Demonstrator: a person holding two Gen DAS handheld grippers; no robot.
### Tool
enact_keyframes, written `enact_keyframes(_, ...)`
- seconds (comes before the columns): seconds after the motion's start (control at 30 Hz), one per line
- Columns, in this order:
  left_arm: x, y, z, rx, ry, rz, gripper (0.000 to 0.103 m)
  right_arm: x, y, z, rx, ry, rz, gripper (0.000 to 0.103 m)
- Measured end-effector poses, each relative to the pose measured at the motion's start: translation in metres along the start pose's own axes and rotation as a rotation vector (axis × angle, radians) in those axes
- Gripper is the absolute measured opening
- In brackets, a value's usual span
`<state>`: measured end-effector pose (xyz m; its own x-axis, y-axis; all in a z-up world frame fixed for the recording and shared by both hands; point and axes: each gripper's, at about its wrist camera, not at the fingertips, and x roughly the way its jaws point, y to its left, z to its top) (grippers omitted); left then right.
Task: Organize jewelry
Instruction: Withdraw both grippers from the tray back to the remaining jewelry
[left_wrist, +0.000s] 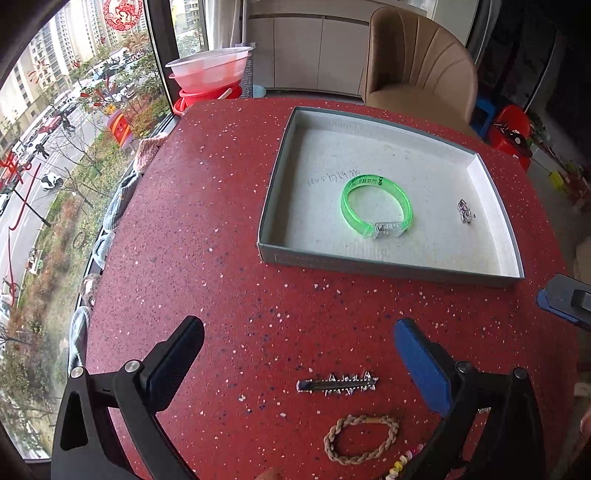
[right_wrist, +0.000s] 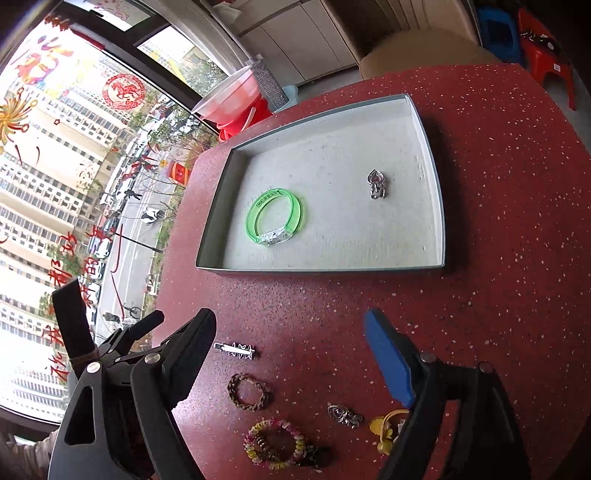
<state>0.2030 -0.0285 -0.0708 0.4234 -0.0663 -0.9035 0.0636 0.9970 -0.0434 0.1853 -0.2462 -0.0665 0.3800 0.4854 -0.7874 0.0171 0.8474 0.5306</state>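
Both claws (left_wrist: 299, 363) (right_wrist: 291, 356) wide, empty; tray (left_wrist: 384, 264) with green bangle (left_wrist: 376, 205), silver charm (left_wrist: 464, 211).

- Left gripper (left_wrist: 299, 334): jaws spread wide, nothing between the pads; angled steeply downward over the table; black finger (left_wrist: 177, 363) to the left of its own view, blue-padded finger (left_wrist: 421, 369) to the right.
- Right gripper (right_wrist: 290, 334): jaws well apart, empty; tilted downward, less steeply; black finger (right_wrist: 192, 354) at left, blue-padded finger (right_wrist: 388, 362) at right.
- Seen from the right wrist view: part of the left gripper, black, at the lower left edge, just beside the right gripper.
- Seen from the left wrist view: a blue-and-black tip of the right gripper at the right edge.
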Motion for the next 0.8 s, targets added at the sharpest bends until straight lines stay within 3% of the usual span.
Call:
enact_keyframes(0.1, -0.004, 0.002, -0.022, 0.018, 0.019, 0.018, 0.103, -0.002, -0.002, -0.024, 0.002, 0.018, -0.011, 0.103)
enact_keyframes(0.23, -0.002, 0.009, -0.05, 0.017, 0.052, 0.042, 0.103, -0.001, -0.011, -0.052, 0.043, 0.083, -0.031, 0.103)
enact_keyframes(0.4, 0.005, 0.016, -0.07, -0.006, 0.109, 0.018, 0.103, -0.007, -0.022, -0.08, 0.043, 0.13, -0.163, 0.103)
enact_keyframes(0.57, 0.006, 0.015, -0.081, -0.009, 0.139, -0.002, 0.103, -0.01, -0.042, -0.097, 0.095, 0.162, -0.262, 0.103)
enact_keyframes(0.8, 0.009, 0.019, -0.087, -0.02, 0.158, -0.004, 0.103, -0.014, -0.065, -0.108, 0.166, 0.162, -0.322, 0.103)
